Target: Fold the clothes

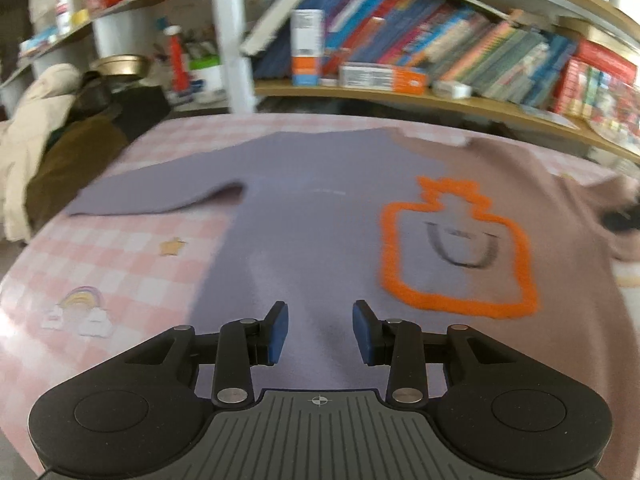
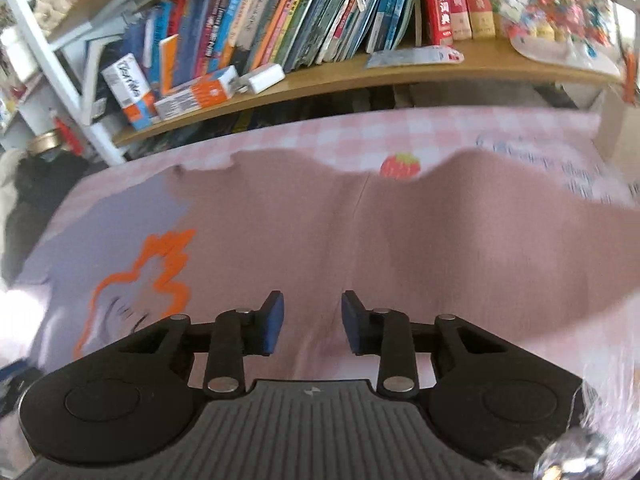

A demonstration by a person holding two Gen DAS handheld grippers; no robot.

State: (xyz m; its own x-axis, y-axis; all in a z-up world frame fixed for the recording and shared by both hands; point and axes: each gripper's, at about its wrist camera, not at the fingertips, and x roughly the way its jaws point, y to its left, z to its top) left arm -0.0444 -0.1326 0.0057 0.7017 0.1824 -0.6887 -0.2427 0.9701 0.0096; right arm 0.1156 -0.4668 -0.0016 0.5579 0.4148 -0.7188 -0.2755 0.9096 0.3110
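While its 2 blue-padded fingers stand spread with nothing between them, the left gripper (image 1: 320, 334) sits at the lower centre of the left wrist view, over the lilac half of the sweater (image 1: 304, 216). That garment lies spread flat on the pink checked cloth (image 1: 116, 264), filling the middle of the frame; its left half is lilac, its right half dusty pink, and an orange outline design (image 1: 456, 248) (a bottle-like shape with a dark curved mark inside) sits right of centre. One lilac sleeve (image 1: 156, 196) stretches toward the left edge. A rainbow print (image 1: 80, 312) and a small star (image 1: 172, 246) show on the cloth at lower left. Books (image 1: 460, 48) crowd the shelf across the top, and a heap of other clothes (image 1: 44, 144) lies at the left edge.

The right gripper (image 2: 312, 322) is likewise spread and holds nothing, at the lower centre of the right wrist view, above the pink half of the sweater (image 2: 400, 232). The orange design (image 2: 152, 272) shows at the left here, blurred. A strawberry print (image 2: 400, 166) on the checked cloth (image 2: 360, 132) peeks just past the garment's far edge, and a bookshelf (image 2: 320, 16) fills the top of the frame.
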